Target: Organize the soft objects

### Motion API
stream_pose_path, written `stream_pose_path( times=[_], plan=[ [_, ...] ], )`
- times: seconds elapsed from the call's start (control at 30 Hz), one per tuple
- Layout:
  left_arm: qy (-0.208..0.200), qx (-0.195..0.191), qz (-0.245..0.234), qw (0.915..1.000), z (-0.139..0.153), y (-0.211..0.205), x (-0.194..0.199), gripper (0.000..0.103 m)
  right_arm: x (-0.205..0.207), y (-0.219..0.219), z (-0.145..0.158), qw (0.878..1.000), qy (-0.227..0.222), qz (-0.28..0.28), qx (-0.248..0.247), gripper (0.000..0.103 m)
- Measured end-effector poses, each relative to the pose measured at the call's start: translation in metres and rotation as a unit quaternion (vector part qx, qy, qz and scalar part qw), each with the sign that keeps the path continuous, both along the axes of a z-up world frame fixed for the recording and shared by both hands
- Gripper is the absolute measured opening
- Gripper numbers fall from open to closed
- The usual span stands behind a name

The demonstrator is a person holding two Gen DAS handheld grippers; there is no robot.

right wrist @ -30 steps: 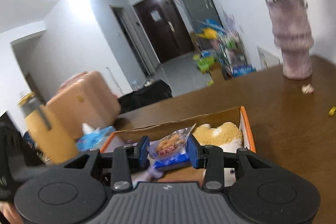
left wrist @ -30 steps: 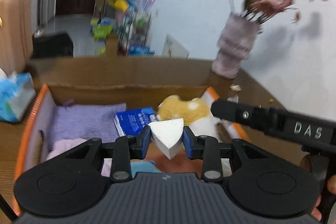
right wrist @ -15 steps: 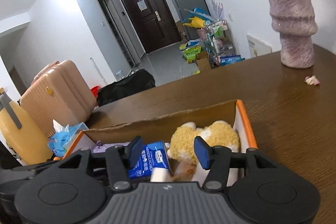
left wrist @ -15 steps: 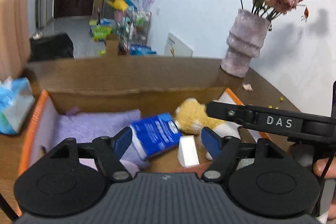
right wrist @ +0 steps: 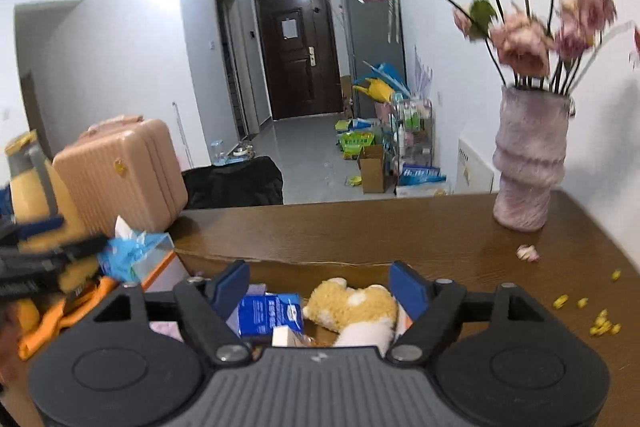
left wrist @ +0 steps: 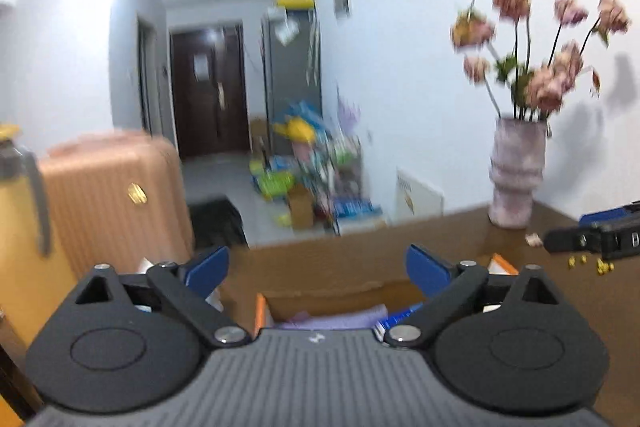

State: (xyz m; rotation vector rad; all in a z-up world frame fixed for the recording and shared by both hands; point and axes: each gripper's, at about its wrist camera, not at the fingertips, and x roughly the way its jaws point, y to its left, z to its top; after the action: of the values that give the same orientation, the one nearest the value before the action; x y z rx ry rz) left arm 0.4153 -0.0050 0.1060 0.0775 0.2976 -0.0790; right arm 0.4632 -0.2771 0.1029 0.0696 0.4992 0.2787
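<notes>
An orange-rimmed cardboard box (right wrist: 280, 265) sits on the brown table. In the right wrist view it holds a yellow-and-white plush toy (right wrist: 352, 305), a blue tissue pack (right wrist: 270, 313), a white sponge block (right wrist: 285, 335) and pink cloth (right wrist: 166, 329). My right gripper (right wrist: 320, 287) is open and empty above the box. My left gripper (left wrist: 318, 267) is open and empty, raised near the box's left; the box rim (left wrist: 261, 311), a purple towel (left wrist: 332, 319) and the blue pack (left wrist: 400, 317) show below it.
A ribbed pink vase with dried flowers (right wrist: 530, 163) stands at the table's back right, with petals and yellow crumbs (right wrist: 600, 323) nearby. A blue tissue box (right wrist: 134, 253) sits left of the box. A pink suitcase (right wrist: 120, 171) stands beyond the table.
Both grippers opened, dropping the white sponge and the snack packet into the box, then lifted and tilted up away from it. The left gripper swung left.
</notes>
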Motion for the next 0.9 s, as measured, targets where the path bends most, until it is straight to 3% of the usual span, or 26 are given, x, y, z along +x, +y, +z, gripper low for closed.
stream_pose_path(
  times=[0.13,0.2,0.27,0.63,0.9],
  plan=[
    [-0.061,-0.025,0.008,0.9978,-0.006,0.004,-0.031,0.103,-0.042,0.004,-0.009,0.994,-0.110,-0.002,-0.007,0.100],
    [-0.059,-0.038,0.011,0.9975,-0.013,0.007,-0.042,0.103,-0.062,0.004,-0.019,0.987,-0.161,-0.008,0.001,0.101],
    [-0.053,-0.049,0.014,0.9973,-0.018,0.010,-0.050,0.103,-0.076,0.005,-0.027,0.983,-0.184,-0.016,-0.004,0.101],
    [-0.072,-0.037,0.014,0.9966,-0.011,0.018,-0.101,0.103,-0.120,0.013,-0.016,0.975,-0.219,-0.036,-0.019,0.103],
    [-0.081,-0.041,0.013,0.9958,-0.009,0.020,-0.170,0.103,-0.184,0.008,-0.029,0.980,-0.197,-0.025,-0.009,0.103]
  ],
)
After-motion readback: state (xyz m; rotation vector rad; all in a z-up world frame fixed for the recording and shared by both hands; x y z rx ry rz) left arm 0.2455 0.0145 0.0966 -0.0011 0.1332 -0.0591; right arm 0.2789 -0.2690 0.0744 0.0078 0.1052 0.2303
